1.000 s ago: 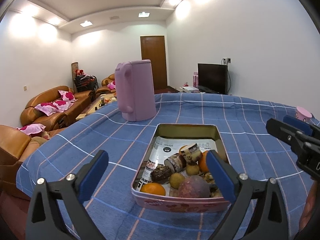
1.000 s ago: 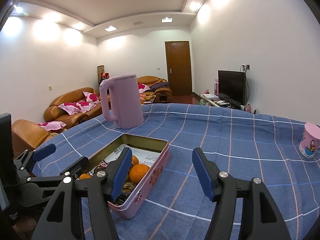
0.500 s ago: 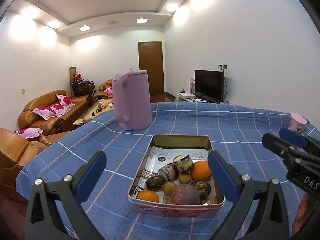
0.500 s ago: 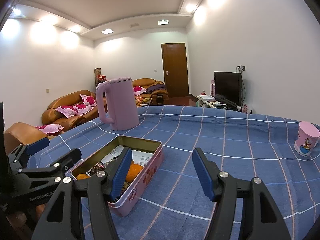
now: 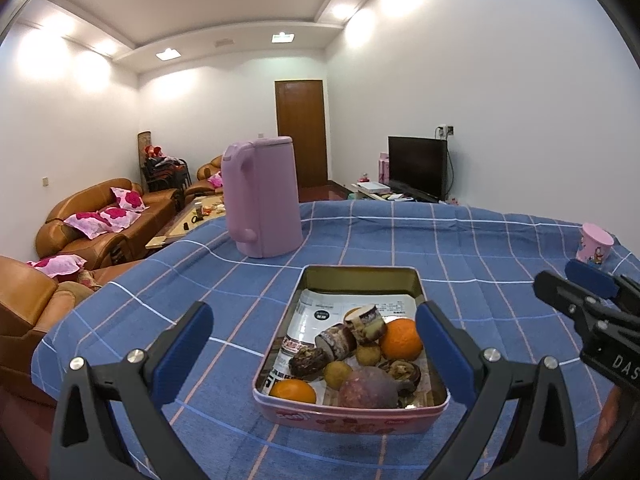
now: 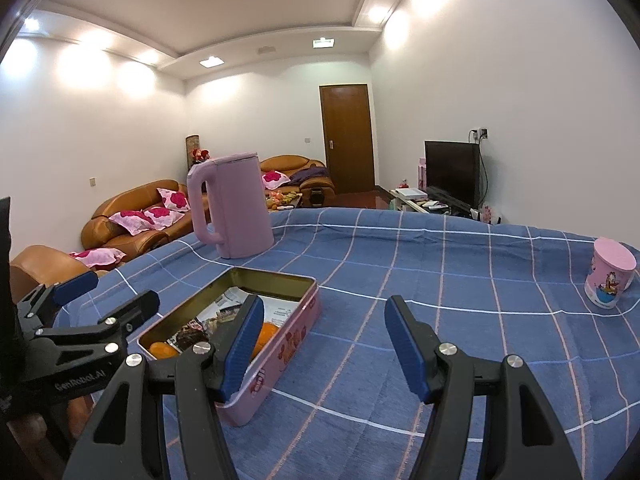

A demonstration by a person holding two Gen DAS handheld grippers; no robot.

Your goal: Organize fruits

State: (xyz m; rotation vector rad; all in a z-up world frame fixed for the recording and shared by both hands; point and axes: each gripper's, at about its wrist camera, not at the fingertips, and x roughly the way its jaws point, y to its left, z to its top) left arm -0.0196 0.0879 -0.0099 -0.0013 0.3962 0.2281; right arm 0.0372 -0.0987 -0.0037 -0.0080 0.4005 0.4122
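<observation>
1. The fruits (image 5: 362, 354) lie in the near half of the tin (image 5: 416, 286), on printed paper: two oranges, a purple one, small yellow ones.
2. The tin sits near the table's (image 5: 460, 248) front edge.
3. My left gripper (image 5: 312, 340) hangs wide apart before the tin, holding nothing.
4. My right gripper (image 6: 324, 340) stands half spread and empty, just right of the tin.
5. A kettle (image 5: 262, 196) stands beyond the tin; a cup (image 6: 610, 278) sits near the right edge.

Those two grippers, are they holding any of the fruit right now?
No. The left gripper and the right gripper are both open with nothing between their pads; the fruit lies in the tin.
</observation>
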